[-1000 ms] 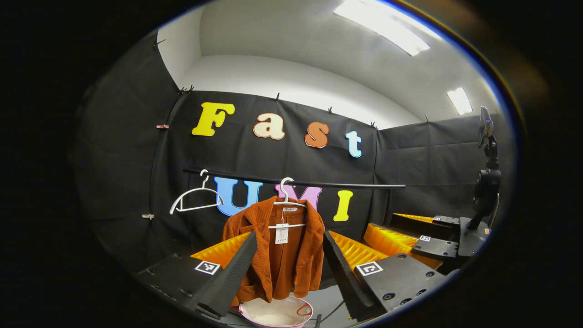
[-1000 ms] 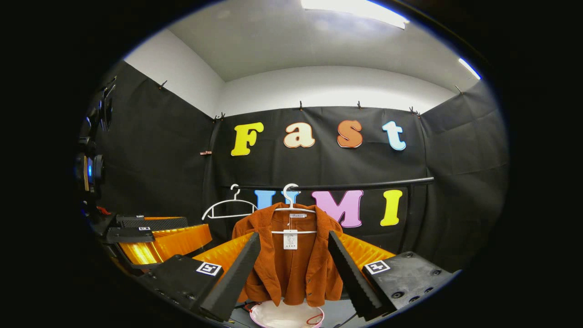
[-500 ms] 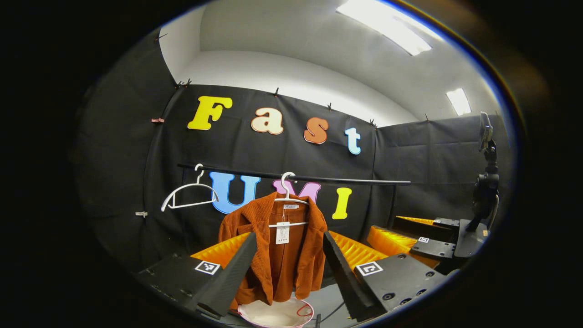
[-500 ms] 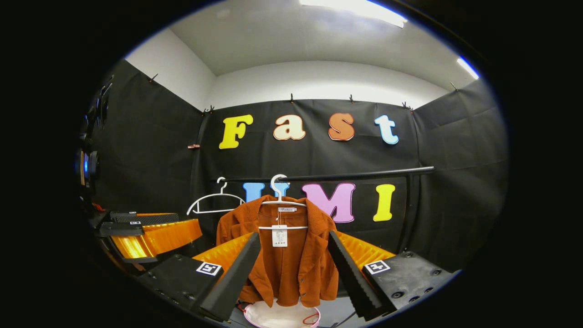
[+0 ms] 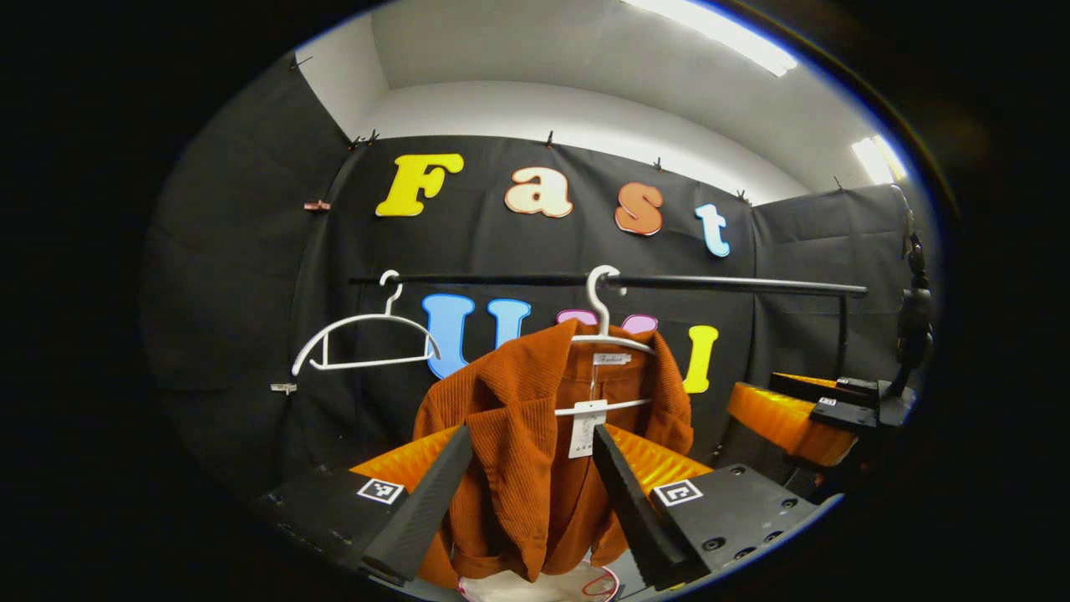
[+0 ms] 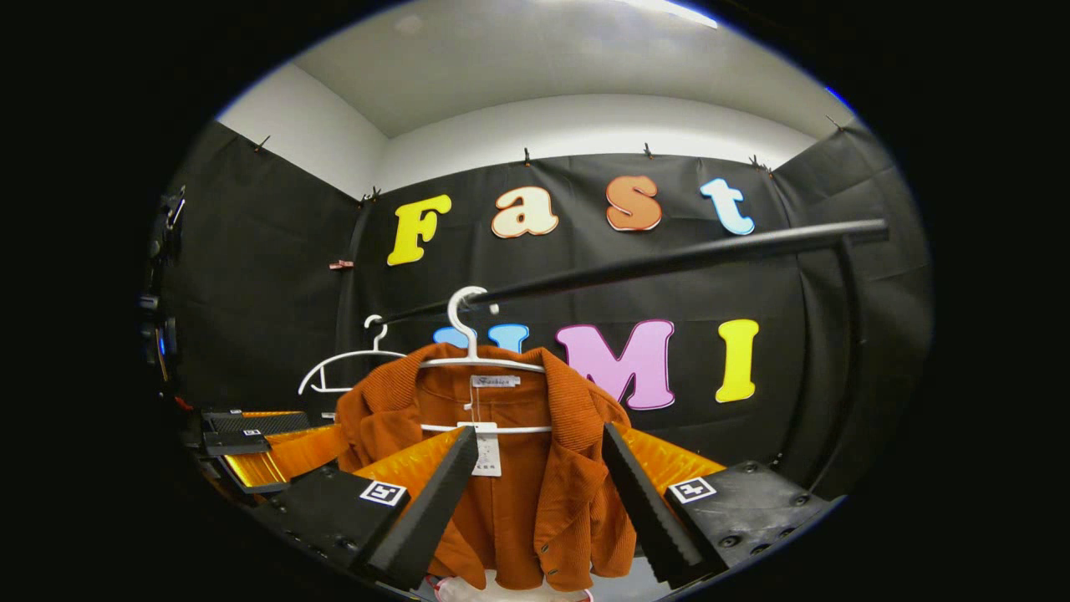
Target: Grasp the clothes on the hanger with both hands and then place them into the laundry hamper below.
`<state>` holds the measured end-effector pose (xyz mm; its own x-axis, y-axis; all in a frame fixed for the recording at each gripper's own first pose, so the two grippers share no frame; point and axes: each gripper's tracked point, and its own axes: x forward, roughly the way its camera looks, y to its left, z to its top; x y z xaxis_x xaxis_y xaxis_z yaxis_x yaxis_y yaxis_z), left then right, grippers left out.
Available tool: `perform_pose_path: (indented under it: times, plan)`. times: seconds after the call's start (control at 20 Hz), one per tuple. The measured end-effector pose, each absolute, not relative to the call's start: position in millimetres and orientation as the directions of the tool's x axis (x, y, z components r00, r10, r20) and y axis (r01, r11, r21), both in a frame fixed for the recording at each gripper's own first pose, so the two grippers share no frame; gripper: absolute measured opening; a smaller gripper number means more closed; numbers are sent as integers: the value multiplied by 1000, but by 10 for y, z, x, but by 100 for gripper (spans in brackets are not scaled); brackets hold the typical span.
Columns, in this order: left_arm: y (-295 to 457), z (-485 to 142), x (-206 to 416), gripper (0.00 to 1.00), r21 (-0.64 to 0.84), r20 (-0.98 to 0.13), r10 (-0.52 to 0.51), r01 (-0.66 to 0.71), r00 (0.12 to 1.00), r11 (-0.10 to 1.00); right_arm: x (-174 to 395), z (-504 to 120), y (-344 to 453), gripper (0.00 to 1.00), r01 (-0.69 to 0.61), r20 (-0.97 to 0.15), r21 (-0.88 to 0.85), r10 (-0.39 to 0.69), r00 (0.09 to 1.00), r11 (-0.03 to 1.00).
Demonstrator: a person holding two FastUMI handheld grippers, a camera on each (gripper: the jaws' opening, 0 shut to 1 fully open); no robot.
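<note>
A rust-orange corduroy jacket (image 5: 518,468) (image 6: 535,502) with a white tag hangs on a white hanger (image 5: 606,339) (image 6: 468,355) from a black rail (image 5: 736,285) (image 6: 669,263). Under it peeks the rim of a white hamper (image 5: 547,592) (image 6: 501,595). In the left gripper view my left gripper (image 5: 531,435) is open, its fingers framing the jacket's front without touching it. In the right gripper view my right gripper (image 6: 539,433) is open in the same way, close before the jacket. The right gripper (image 5: 802,410) also shows at the right of the left gripper view; the left gripper (image 6: 251,435) shows at the left of the right gripper view.
An empty white hanger (image 5: 364,339) (image 6: 338,372) hangs on the same rail, left of the jacket. A dark camera stand (image 5: 915,334) rises at the far right of the left gripper view. Black cloth walls close in the booth behind and beside the rail.
Both grippers have moved forward toward the jacket, which now looks larger and sits between each pair of fingers. Both stay open; the jacket still hangs on its hanger.
</note>
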<state>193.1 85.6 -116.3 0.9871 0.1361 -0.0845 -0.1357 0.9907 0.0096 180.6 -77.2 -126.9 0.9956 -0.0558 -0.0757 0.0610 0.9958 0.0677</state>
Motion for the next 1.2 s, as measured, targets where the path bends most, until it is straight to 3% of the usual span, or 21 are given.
perform_pose_path:
  times: [0.1,0.5,0.65,0.95,1.2]
  plan:
    - [911,-1351,2106,93,-14,-99,168,-170,981,985,1953,-1495,-861,100,41,-107,58,-35,994,997]
    - [995,-1961,2630,93,13,-189,227,-229,955,973,2352,-2330,-1201,98,52,-221,75,-34,975,996]
    - [1092,-2100,2710,93,-33,-212,259,-272,942,962,2448,-2577,-1154,98,22,-274,120,12,962,993]
    - [1154,-2212,2811,93,-92,-220,297,-323,929,942,2621,-2707,-873,98,-72,-287,179,122,950,981]
    - [884,-2206,2902,93,-121,-218,276,-307,936,944,2843,-2751,-822,98,-90,-284,223,152,947,971]
